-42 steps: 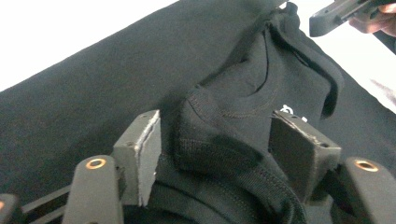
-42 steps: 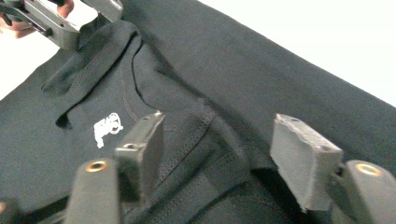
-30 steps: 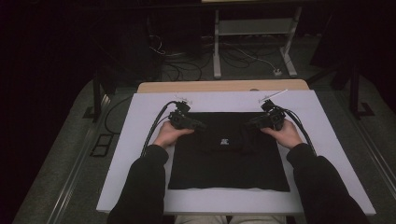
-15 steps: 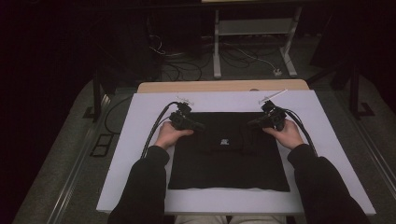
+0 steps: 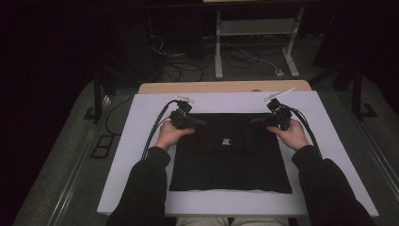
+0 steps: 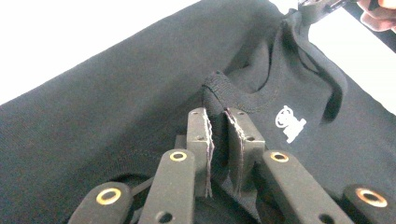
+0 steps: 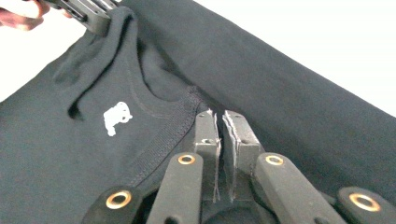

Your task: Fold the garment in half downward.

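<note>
The black garment (image 5: 230, 155) is laid flat on the white table (image 5: 141, 141), ready for folding. Its ribbed collar (image 6: 219, 91) is pinched by the left gripper (image 6: 218, 135) and right gripper (image 7: 221, 135), both clamped on cloth, so that the top edge can be lifted evenly

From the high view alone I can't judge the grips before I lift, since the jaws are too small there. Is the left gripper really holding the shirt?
Observer: Yes. The left gripper has just closed on a raised fold of the ribbed collar of the shirt.
Operator: And the right?
Observer: The right gripper has closed too, on the collar's ribbed edge.
Operator: Which way is the logo?
Observer: The white logo lies just inside the collar, between both grips.
</note>
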Demonstrator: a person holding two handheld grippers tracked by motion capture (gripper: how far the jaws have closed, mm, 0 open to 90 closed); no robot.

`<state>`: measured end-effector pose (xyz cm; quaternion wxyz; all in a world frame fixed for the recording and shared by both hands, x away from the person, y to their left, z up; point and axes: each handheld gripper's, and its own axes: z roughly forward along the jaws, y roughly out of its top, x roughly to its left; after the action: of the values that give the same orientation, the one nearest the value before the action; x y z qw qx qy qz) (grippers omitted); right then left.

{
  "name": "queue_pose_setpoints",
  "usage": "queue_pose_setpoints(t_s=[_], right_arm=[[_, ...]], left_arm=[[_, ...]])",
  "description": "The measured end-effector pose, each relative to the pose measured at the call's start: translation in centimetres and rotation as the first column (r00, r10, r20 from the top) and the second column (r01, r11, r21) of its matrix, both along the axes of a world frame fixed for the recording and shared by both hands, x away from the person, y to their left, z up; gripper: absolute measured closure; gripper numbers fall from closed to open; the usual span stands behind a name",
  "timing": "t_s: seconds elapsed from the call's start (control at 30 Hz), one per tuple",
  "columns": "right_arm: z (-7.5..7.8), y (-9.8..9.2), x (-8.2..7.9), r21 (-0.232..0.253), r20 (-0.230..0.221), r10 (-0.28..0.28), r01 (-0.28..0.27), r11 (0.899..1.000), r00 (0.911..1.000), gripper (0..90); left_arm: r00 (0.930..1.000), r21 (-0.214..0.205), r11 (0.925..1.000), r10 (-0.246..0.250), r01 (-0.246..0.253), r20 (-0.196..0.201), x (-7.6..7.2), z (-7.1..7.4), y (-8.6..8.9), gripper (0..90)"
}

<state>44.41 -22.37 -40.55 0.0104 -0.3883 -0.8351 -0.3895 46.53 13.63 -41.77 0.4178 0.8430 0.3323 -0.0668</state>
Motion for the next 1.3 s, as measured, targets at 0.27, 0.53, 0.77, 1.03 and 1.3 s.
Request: queue_pose_setpoints(t_s=[0.27,0.53,0.77,1.03,1.3], right_arm=[[1.3,-0.2,-0.7,0.01,0.018,0.002,-0.002,1.0,0.9998,83.2],[2.1,-0.3,-1.1,0.024,0.017,0.002,-0.003,1.0,0.9999,83.8],[3.2,-0.6,-1.7,0.029,0.016,0.007,-0.007,1.0,0.9999,83.9],[4.3,-1.1,-2.9,0.028,0.014,0.019,-0.019,0.999,0.9997,83.8],[4.2,-1.4,-4.2,0.038,0.002,0.031,-0.031,0.999,0.9995,83.8]], left_arm=[[0.9996,-0.017,0.9997,0.02,-0.02,0.02,-0.5,1.4,0.3,79.0],[0.9994,-0.014,0.9997,0.019,-0.019,0.031,-1.1,2.5,0.5,79.1],[0.9989,-0.026,0.9996,0.013,-0.012,0.046,-1.9,3.5,0.4,79.2],[0.9984,-0.024,0.9997,-0.006,0.007,0.056,-2.7,4.4,0.4,79.2],[0.9989,-0.036,0.9992,-0.013,0.014,0.046,-4.1,4.4,0.7,79.4]])
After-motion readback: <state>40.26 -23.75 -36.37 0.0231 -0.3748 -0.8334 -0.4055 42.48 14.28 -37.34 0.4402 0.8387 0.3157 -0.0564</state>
